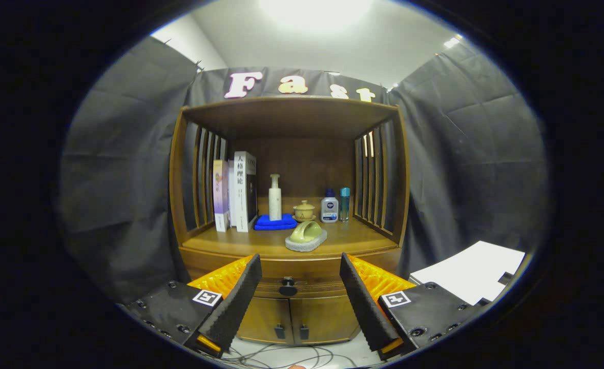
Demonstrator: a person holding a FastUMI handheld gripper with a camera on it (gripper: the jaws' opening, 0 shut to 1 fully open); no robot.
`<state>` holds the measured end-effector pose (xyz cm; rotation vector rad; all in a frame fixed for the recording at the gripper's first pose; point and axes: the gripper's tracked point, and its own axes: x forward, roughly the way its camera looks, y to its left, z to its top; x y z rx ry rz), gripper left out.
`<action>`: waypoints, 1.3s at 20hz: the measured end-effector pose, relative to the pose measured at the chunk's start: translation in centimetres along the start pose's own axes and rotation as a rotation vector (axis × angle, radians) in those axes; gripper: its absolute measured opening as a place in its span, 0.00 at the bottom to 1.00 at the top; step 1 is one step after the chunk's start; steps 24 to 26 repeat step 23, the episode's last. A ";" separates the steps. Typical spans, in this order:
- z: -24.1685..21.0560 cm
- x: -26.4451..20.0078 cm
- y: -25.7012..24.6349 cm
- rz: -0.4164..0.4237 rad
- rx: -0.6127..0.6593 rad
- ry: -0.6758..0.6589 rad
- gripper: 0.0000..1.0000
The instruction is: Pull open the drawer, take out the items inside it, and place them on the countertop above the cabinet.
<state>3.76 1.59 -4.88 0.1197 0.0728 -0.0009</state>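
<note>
Wooden cabinet (289, 302), drawer (302, 288) closed, countertop (353, 237) cluttered; fingers (240, 302) spread wide, holding nothing.

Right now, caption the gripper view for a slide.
Open gripper faces the shut drawer's knob, apart from it; books, bottles and cups sit on the countertop.

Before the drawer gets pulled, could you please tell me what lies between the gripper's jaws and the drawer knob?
Nothing: in the gripper view the open gripper frames the drawer knob with only bare air between, the jaws apart and not touching it.
</note>
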 end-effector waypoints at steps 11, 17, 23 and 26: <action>0.1 -4.0 -0.2 -0.049 -0.034 0.035 0.97; 0.1 -4.1 -0.8 -0.062 -0.069 0.031 0.97; 0.8 -4.5 -0.9 -0.049 -0.061 0.002 0.97; 0.8 -4.5 -0.9 -0.049 -0.061 0.002 0.97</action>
